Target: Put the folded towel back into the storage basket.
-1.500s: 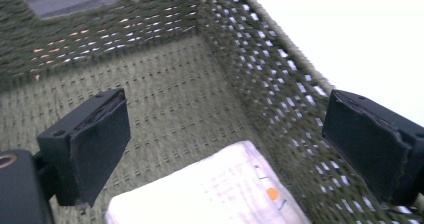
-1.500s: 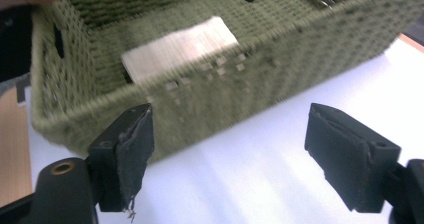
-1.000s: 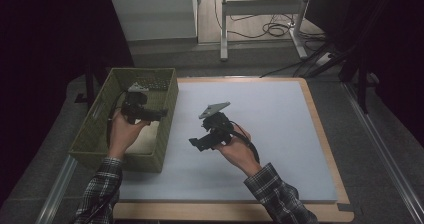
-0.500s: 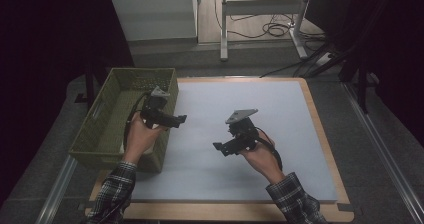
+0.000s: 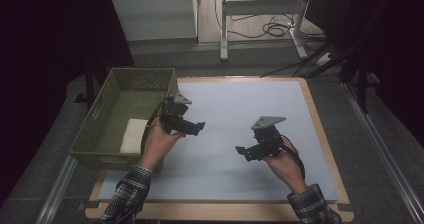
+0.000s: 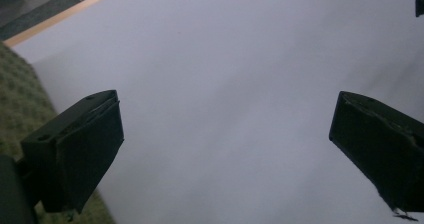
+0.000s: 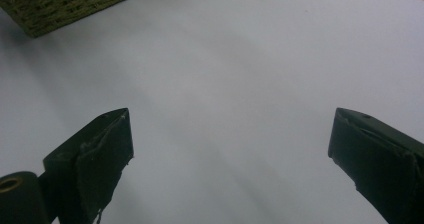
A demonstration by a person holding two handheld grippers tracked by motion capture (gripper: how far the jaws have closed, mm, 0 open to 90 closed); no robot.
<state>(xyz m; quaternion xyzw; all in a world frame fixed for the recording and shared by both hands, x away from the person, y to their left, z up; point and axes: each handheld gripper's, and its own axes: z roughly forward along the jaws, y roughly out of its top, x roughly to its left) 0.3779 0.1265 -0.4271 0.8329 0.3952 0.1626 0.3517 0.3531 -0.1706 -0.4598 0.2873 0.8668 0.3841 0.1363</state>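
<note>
My left gripper (image 5: 199, 127) hangs over the pale blue mat (image 5: 240, 104) just right of the green woven basket (image 5: 100, 115); its jaws point right. In the left gripper view the left gripper (image 6: 225, 149) stands open with bare mat between the jaws. My right gripper (image 5: 240, 151) hovers over the mat's right half, pointing left. Its jaws have just been opening, and in the right gripper view the right gripper (image 7: 230, 154) is open with nothing between them. A white folded cloth (image 5: 134, 135) lies in the basket's near end.
The basket's edge shows as a green weave (image 6: 15, 99) beside the left jaw and farther off as a green corner (image 7: 65, 1). A wooden board rim (image 5: 320, 134) frames the mat. Desk legs and cables (image 5: 270, 31) lie beyond the table.
The left gripper has come out of the basket and moved right over the mat. The right gripper has moved right and nearer to the person. The cloth stays in the basket.
</note>
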